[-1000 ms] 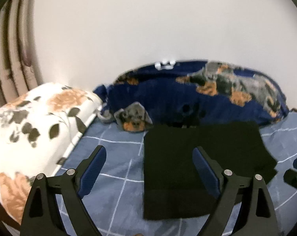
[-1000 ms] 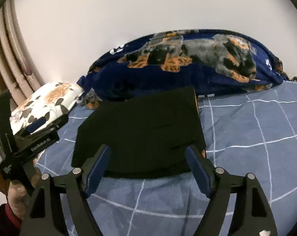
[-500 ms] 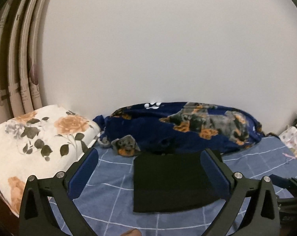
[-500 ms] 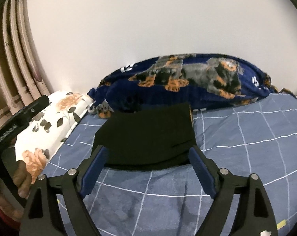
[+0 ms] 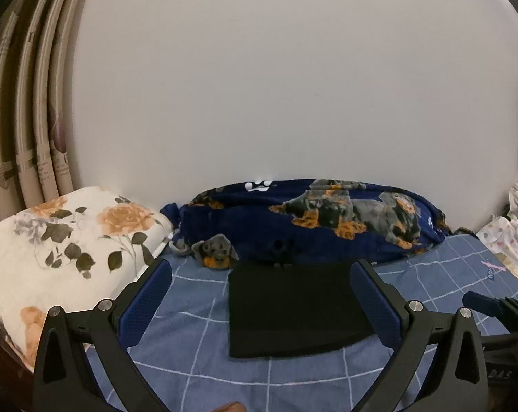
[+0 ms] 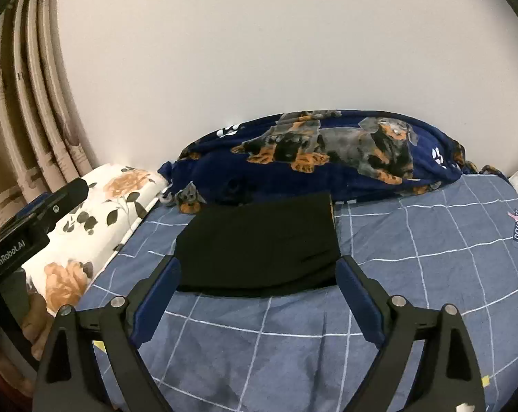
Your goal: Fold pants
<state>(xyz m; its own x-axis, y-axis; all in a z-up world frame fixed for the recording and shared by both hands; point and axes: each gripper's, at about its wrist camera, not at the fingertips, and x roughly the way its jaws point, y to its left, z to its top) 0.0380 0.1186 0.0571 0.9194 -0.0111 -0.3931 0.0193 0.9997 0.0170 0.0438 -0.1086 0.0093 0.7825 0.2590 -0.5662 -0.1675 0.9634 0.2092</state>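
Beige patterned curtains (image 5: 29,130) hang at far left beside a bare white wall (image 5: 293,86). Below them, a white floral pillow (image 5: 63,240) rests at the edge of a blue grid-patterned bedsheet (image 5: 197,312). The left gripper (image 5: 260,300) hovers above the sheet, fingers spread wide and empty. Black pants (image 5: 290,305), folded into a flat rectangle, lie on the sheet just before a navy dachshund-print blanket (image 5: 327,219) bunched against the wall. The right gripper (image 6: 259,290) is likewise spread and empty, clear of the fabric. Pale printed bedding (image 5: 509,230) sits at far right.
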